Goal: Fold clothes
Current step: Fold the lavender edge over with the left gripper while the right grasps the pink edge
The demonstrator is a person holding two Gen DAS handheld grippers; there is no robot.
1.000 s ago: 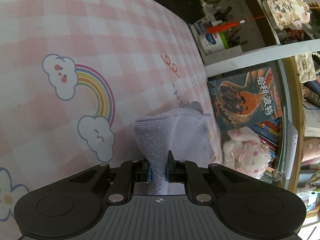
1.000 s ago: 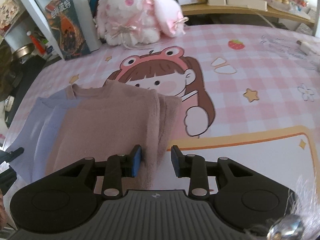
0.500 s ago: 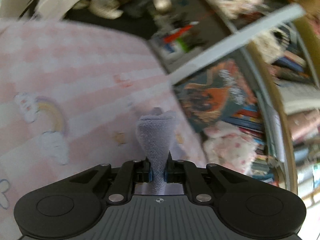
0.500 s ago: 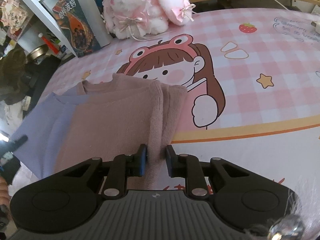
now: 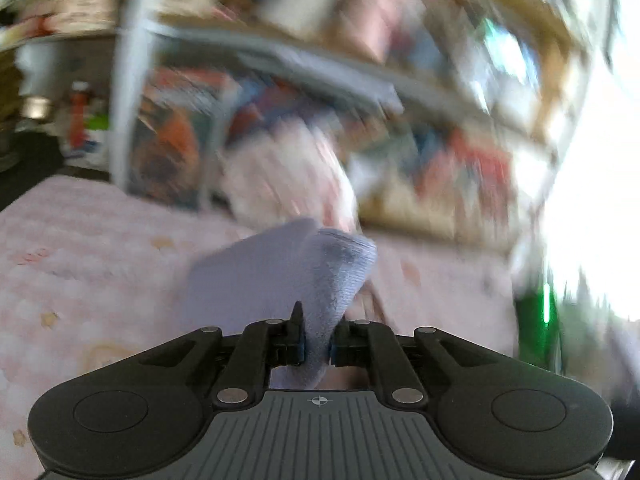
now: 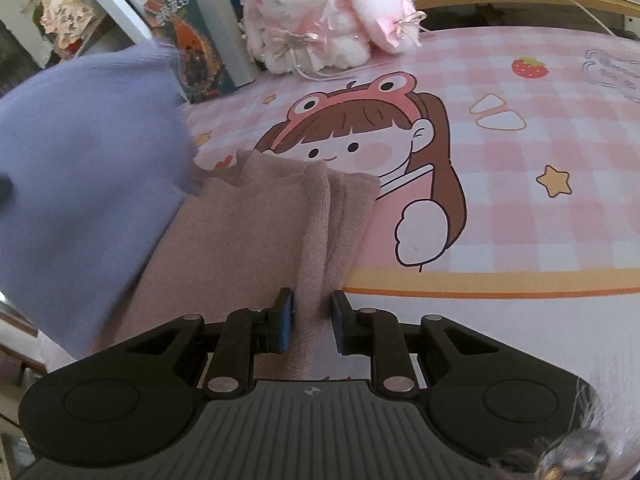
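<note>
The garment (image 6: pixel 80 184) is coloured lavender on one part and dusty pink (image 6: pixel 256 248) on the other, in a fine knit. The table (image 6: pixel 540 128) is covered in pink-and-white checks printed with a brown-haired cartoon girl (image 6: pixel 360 136), a red strawberry (image 6: pixel 529 67) and a yellow star (image 6: pixel 554 181). Black tools with blue pads (image 6: pixel 285 326) are seen.

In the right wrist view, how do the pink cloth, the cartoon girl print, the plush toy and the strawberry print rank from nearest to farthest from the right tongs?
1. Pink cloth, gripped between the right tongs.
2. Cartoon girl print, just ahead, centre.
3. Plush toy at the back, and the strawberry print far right: too close to call.
</note>
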